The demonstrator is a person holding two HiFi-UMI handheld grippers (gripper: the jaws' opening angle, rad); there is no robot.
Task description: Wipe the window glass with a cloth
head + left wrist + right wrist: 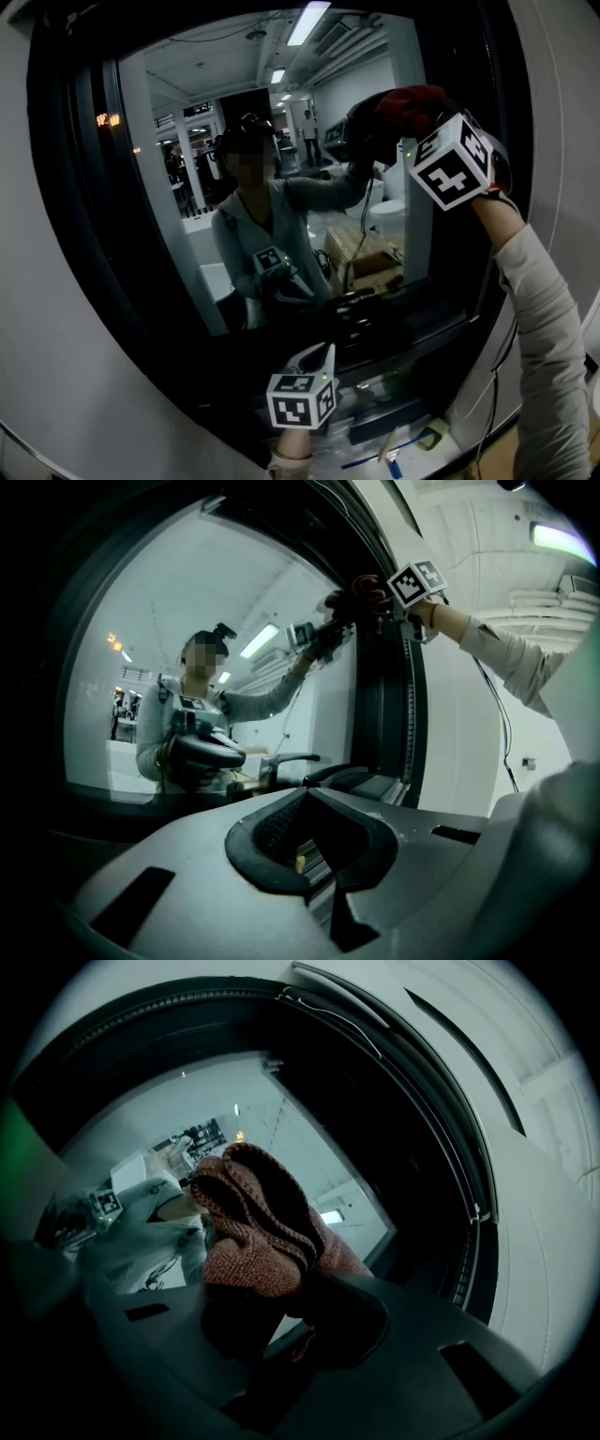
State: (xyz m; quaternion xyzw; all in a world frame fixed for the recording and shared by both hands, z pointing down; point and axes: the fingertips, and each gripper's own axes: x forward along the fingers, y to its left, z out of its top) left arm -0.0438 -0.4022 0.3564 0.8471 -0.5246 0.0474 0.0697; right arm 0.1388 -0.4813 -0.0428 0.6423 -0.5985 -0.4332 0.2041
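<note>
While the right tool (289, 1324) clamps the cloth (255, 1232) against the glass (192, 150), the left tool (309, 844) is closed.

Lt-grey sleeve (548, 319); grey L gripper (309, 846), white cube (302, 398) w/ blk markers.

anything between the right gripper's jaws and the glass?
Only the red-brown knit cloth, clamped in the right gripper, bunched toward the window glass; right gripper view shows it.

The cloth (258, 1232) hides the tips of the right gripper (281, 1321).
</note>
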